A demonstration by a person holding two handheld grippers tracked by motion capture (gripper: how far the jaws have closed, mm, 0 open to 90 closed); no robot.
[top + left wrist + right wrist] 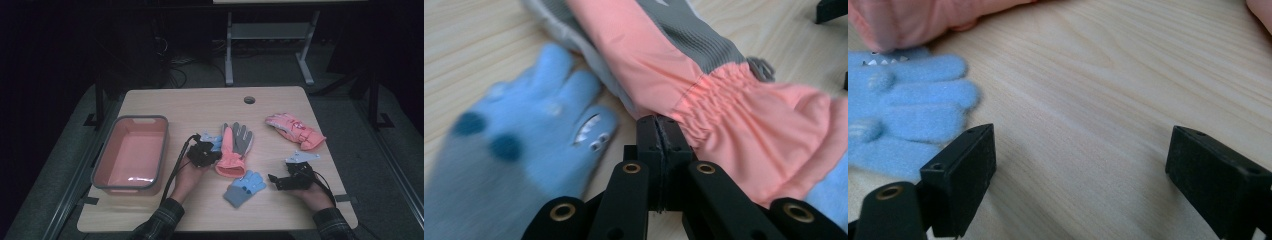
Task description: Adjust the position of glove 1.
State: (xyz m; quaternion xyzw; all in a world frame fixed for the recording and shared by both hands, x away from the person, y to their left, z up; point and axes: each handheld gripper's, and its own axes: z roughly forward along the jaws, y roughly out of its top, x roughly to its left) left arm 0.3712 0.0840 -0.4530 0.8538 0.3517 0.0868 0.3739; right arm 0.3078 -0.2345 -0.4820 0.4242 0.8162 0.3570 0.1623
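Black jaws of the left gripper (658,131) stood pressed flat together in the left gripper view, clenched with nothing visibly between them, their tips touching the gathered wrist band of the coral glove (704,95). That glove, coral with a grey knit side, lay near the middle of the table (190,100), fingers pointing away from the person and cuff toward them. Just left of it, partly under its edge, lay a blue glove (519,150) with dark spots and a small toothy face, close beside the left gripper (204,154).

Toward the person from the coral glove's cuff lay a second blue glove (244,188), almost touching that cuff. To the right of this one the right gripper (278,181) rested low over the wood, held in the person's right hand (315,196). In the right gripper view its jaws stood wide apart, released, with bare tabletop between them and the second blue glove (903,120) just beyond the left-hand jaw.

Right of the coral glove and well apart from it lay a pink glove (295,130), set at a slant. Left of the coral glove, near the table's left edge, stood a coral bin (131,152) with a grey rim.
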